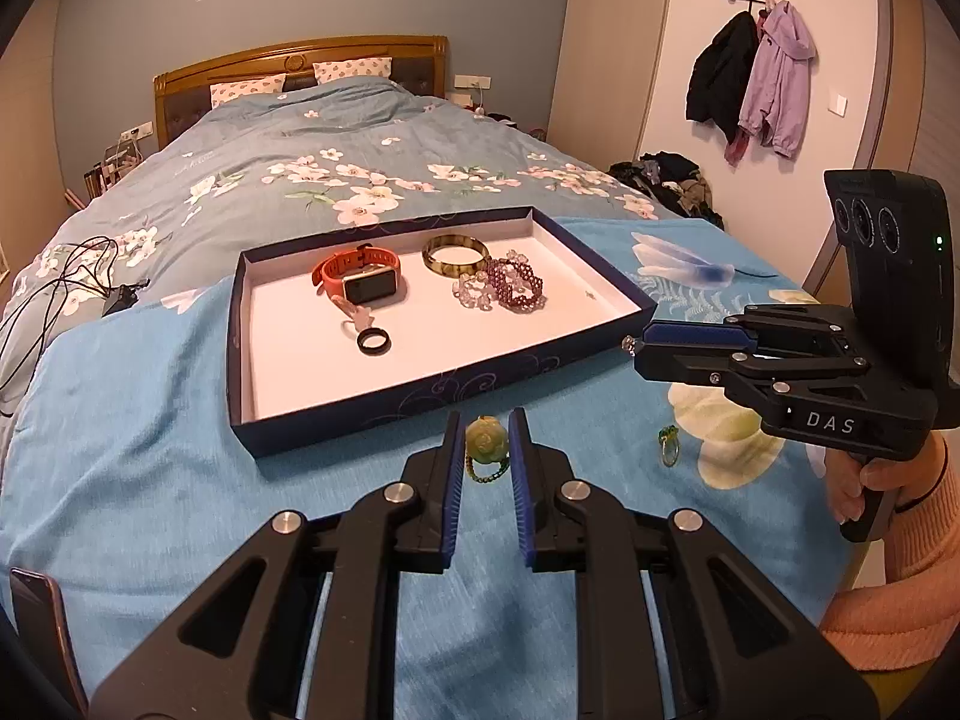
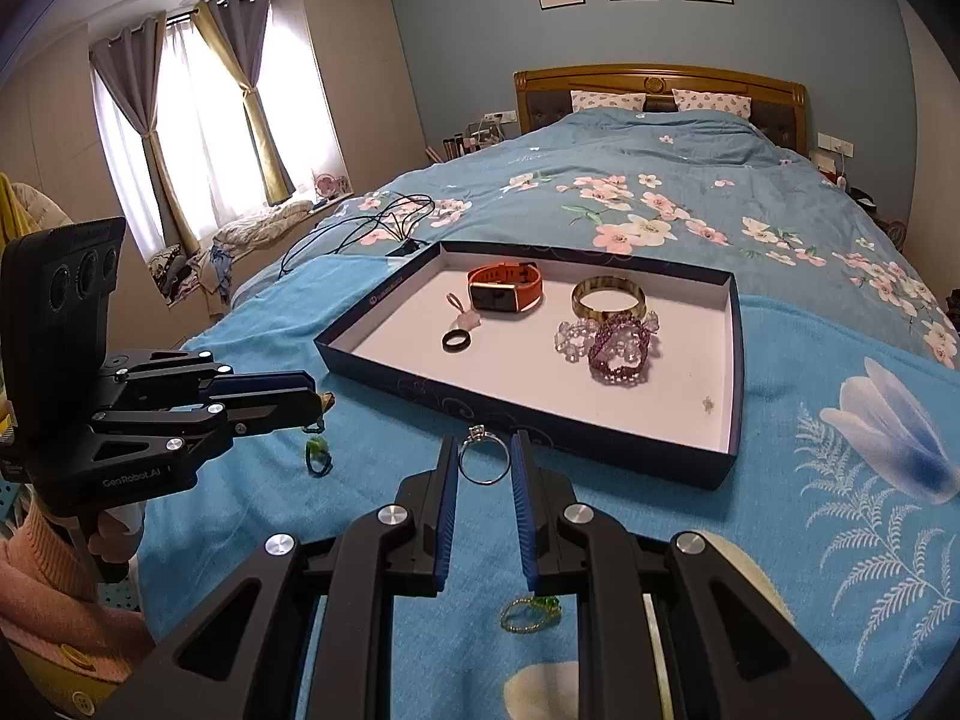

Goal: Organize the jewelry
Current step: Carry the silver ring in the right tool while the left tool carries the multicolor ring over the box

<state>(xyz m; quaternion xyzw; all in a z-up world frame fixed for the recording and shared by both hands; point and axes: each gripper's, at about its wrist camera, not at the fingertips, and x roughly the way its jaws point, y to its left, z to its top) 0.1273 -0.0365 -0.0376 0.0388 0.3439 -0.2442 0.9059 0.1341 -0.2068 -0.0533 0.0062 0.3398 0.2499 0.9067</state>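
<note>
The right gripper (image 2: 485, 462) pinches a thin silver ring (image 2: 483, 461) with a small stone between its blue pads, held upright just before the near wall of a dark blue tray (image 2: 729, 372). Inside the tray lie an orange watch (image 2: 505, 289), an amber bangle (image 2: 608, 299), a black ring (image 2: 457, 339) and beaded bracelets (image 2: 618, 343). The left gripper (image 2: 321, 402), at the left edge, grips a green bead piece (image 2: 317, 451) that hangs above the blue blanket (image 2: 840, 540). A small green ring (image 2: 530, 611) lies on the blanket below the right gripper.

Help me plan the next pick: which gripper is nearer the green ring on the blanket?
Right. The right gripper hangs over the green ring; the left gripper is off beside it.
</note>
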